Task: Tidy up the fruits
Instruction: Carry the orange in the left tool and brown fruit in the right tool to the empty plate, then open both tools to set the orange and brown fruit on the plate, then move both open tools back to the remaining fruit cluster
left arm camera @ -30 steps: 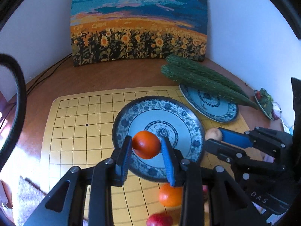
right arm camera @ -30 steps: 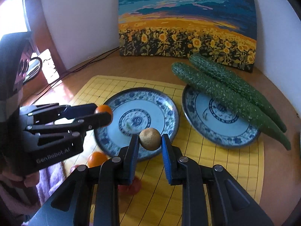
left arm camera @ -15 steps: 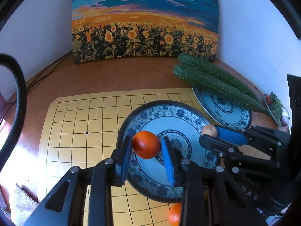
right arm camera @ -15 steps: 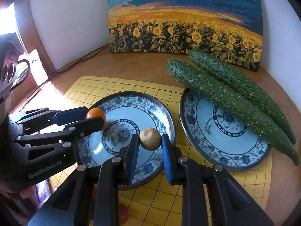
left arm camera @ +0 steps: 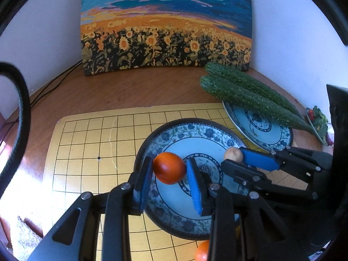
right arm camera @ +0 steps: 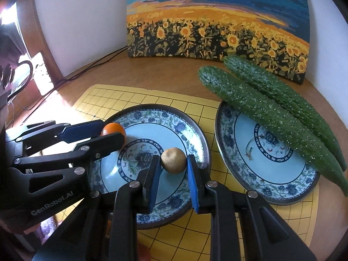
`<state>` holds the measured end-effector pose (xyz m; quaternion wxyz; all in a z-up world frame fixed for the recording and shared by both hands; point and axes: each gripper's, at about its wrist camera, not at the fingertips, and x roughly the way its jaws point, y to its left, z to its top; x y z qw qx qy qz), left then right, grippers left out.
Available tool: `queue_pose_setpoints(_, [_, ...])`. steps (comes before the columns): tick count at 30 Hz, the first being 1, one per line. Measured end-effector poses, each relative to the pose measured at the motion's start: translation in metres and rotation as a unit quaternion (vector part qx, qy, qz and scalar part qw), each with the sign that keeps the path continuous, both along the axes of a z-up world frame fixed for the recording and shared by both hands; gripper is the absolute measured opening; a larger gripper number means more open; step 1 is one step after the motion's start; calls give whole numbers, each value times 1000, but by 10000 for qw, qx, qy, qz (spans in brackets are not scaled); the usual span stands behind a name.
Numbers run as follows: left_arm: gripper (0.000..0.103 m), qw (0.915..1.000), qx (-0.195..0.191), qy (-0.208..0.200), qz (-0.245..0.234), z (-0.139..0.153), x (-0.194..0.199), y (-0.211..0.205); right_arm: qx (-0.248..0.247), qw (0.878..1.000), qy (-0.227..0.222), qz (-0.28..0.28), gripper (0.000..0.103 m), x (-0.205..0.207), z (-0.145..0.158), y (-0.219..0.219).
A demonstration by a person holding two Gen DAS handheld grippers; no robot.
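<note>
Left gripper (left arm camera: 169, 174) clamped on orange fruit (left arm camera: 169, 168), right gripper (right arm camera: 173, 169) clamped on small brown fruit (right arm camera: 173, 160), both held just above empty left plate (right arm camera: 187, 117) mid-mat, straight drop likely next.

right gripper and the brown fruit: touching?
Touching. In the right wrist view, the right gripper has both blue pads pressed against the brown fruit, holding it above the left plate.

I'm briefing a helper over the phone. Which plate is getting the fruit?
Find the sunflower painting against the wall; two blue patterned plates sit before it on a yellow grid mat. It's the left plate, the one without cucumbers.
</note>
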<state>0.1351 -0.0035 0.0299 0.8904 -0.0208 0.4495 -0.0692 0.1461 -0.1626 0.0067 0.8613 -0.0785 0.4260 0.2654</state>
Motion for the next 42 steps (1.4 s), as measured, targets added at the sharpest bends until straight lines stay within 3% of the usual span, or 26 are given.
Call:
queue_pose_setpoints(7, [33,10000,84,37,4,1,-2,-2,-9,10000,33,-18,26,0,-1,0])
queue_pose_setpoints(17, [34,10000,24,-35,37,17,-21,1,208,9997,-72,-146,46,-12,9,-15])
queue_pose_setpoints(32, [38,9998,52,-191,-69,43,-65,-8,403,9982,-210,-384,48,-54,32,-36])
queue_pose_setpoints(42, [39,9998,-90,-115,-97,43,-89,-11,441,9979,-132,-460,48,-83,31,-50])
